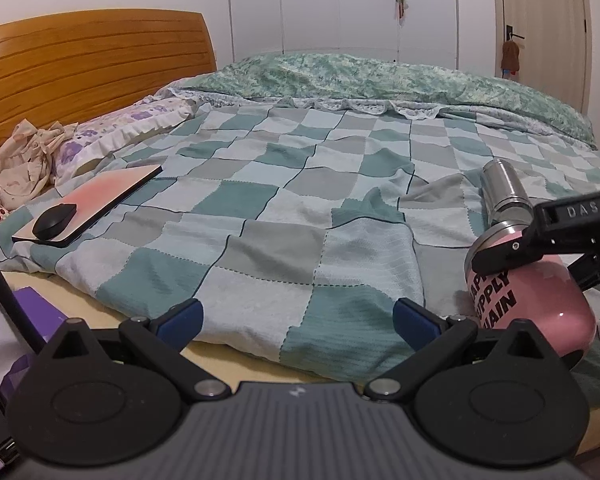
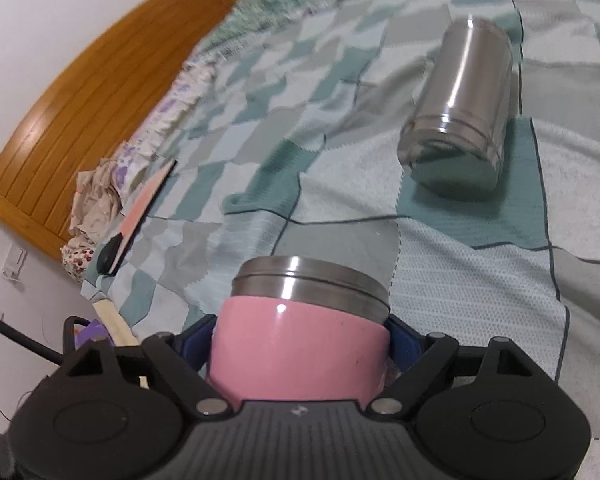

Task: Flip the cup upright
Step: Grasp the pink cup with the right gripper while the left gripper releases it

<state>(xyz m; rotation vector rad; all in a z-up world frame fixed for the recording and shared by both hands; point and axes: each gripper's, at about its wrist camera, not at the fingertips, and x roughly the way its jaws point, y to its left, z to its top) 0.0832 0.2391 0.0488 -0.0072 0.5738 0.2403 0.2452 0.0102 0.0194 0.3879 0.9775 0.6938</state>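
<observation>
Left and right wrist views over the bed [image 1: 260, 200]. Your right gripper [image 2: 302, 344] has its jaws closed on the pink cup [image 2: 296, 348], the blue pads pressing its pink wall on either side. The cup's steel rim band points forward, away from the camera, and in the left wrist view the cup [image 1: 540, 300] lies tilted at the right edge, low over the checked blanket [image 1: 300, 220], with black lettering on its side; whether it touches the blanket cannot be told. The right gripper [image 1: 512, 258] reaches in from the right there. Your left gripper [image 1: 296, 320] hangs over the near edge of the bed with its jaws spread wide and nothing between them. A steel canister [image 2: 460, 108] lies on its side on the blanket just beyond the cup. Near the wooden headboard [image 1: 92, 60], a black mouse [image 1: 54, 222] rests on a pink-topped slab [image 1: 96, 200]
</observation>
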